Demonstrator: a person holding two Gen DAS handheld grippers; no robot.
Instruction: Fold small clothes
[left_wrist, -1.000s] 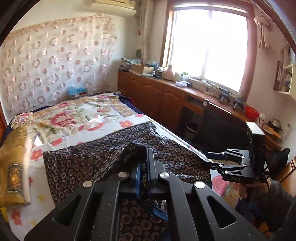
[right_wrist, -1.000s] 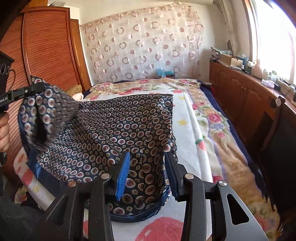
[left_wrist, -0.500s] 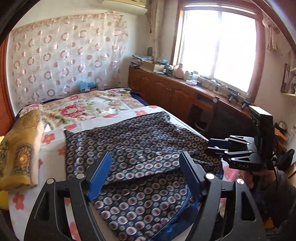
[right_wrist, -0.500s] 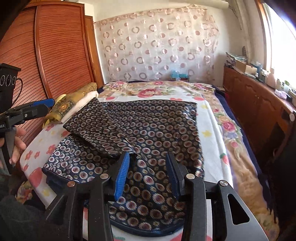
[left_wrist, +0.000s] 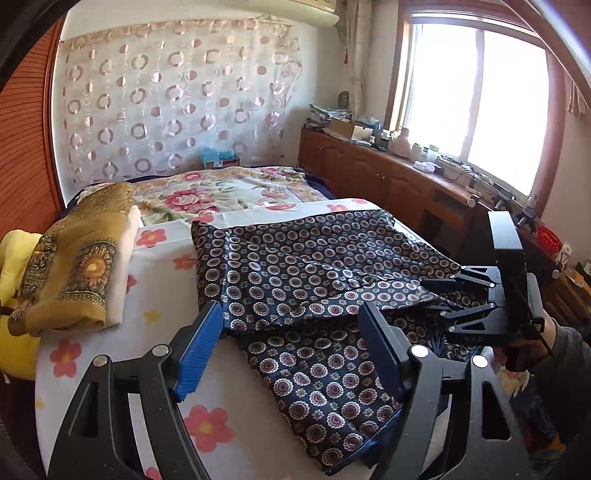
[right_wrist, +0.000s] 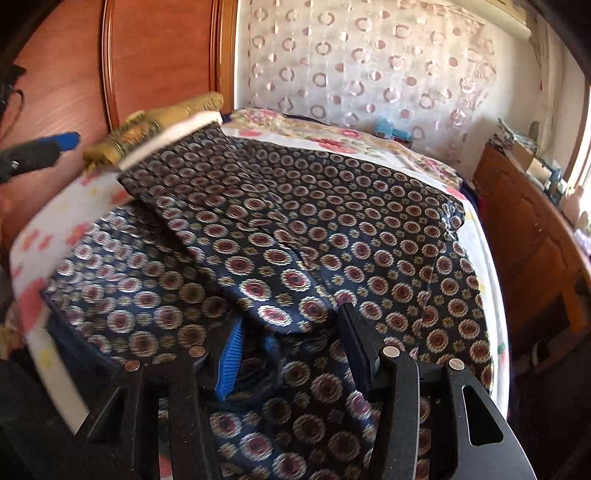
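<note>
A dark blue garment with round medallion print (left_wrist: 303, 273) lies spread on the bed, its near part folded over itself. It fills the right wrist view (right_wrist: 332, 240). My left gripper (left_wrist: 291, 343) is open and empty, hovering above the garment's near left edge. My right gripper (right_wrist: 291, 339) is open, low over the garment's near edge with cloth between its fingers. It also shows in the left wrist view (left_wrist: 476, 295) at the garment's right side.
A folded mustard-yellow cloth on a white pad (left_wrist: 77, 262) lies at the bed's left. The floral bedsheet (left_wrist: 159, 317) covers the bed. Wooden cabinets (left_wrist: 388, 181) with clutter run along the right under the window. A wooden wardrobe (right_wrist: 155, 59) stands to the left.
My left gripper let go of the garment's corner, opened and pulled back to the left. The folded flap now lies flat. My right gripper dropped lower and closer over the garment.
</note>
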